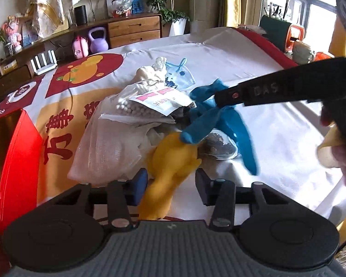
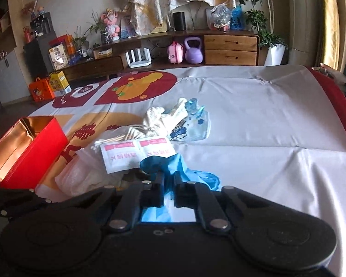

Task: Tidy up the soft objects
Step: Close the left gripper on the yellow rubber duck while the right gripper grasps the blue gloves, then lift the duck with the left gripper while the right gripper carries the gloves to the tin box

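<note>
The right gripper (image 2: 168, 180) is clenched on the blue glove (image 1: 215, 117), lifted over the pile; the left gripper (image 1: 171, 182) gapes around the yellow glove (image 1: 170, 168), lengthwise between its fingers; the red box (image 2: 32, 147) lies leftward, nearer the left hand.

Blue glove (image 2: 173, 164), yellow glove (image 1: 170, 161), red box (image 2: 32, 147), white-and-red sachets (image 2: 136, 154).

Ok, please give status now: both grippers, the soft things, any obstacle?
Right gripper shut on blue glove. Left gripper open around yellow glove, not clamped. Remaining pile beside the open red box. Nothing blocking.
</note>
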Demonstrator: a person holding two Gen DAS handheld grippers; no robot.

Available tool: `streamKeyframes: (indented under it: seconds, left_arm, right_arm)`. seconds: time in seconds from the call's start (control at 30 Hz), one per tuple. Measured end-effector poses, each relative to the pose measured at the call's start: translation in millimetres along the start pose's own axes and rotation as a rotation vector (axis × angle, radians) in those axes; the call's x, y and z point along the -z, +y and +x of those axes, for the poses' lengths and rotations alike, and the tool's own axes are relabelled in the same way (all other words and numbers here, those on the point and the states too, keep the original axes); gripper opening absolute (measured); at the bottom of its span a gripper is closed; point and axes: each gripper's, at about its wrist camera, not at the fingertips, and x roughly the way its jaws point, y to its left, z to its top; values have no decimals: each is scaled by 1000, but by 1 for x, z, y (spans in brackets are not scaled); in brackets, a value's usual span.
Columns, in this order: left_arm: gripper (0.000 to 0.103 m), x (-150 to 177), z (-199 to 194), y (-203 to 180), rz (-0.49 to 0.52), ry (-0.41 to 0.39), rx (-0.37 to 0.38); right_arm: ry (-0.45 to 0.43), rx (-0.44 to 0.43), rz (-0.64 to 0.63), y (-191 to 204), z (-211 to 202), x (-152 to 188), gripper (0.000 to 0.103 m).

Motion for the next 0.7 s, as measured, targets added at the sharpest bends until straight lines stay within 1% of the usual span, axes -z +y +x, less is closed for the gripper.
streamKeyframes:
  seconds: [0.1,0.13,0.2,0.27,0.47,0.7]
  left_arm:
    - [33,-1,2,1,3,4,-18]
    - [32,-1,1,1,0,1,-17]
    - [24,-1,-1,1,0,-2,-17]
    - [19,-2,-4,1,4,-8,-18]
    - [15,-1,-14,7,-27,-8,-3]
    - [15,1,-36,15,-76,-22,-4]
  right_arm:
    - [-4,3,5,-1,-4,0,6]
    - [-6,5,7,-1,-6,0,6]
    - [-12,8,9,-1,-9,0,5]
    - [-22,12,12,0,-15,-1,5]
    - [-63,20,2,4,-35,-8,3]
    - [-92,17,-12,13,-60,-15,3]
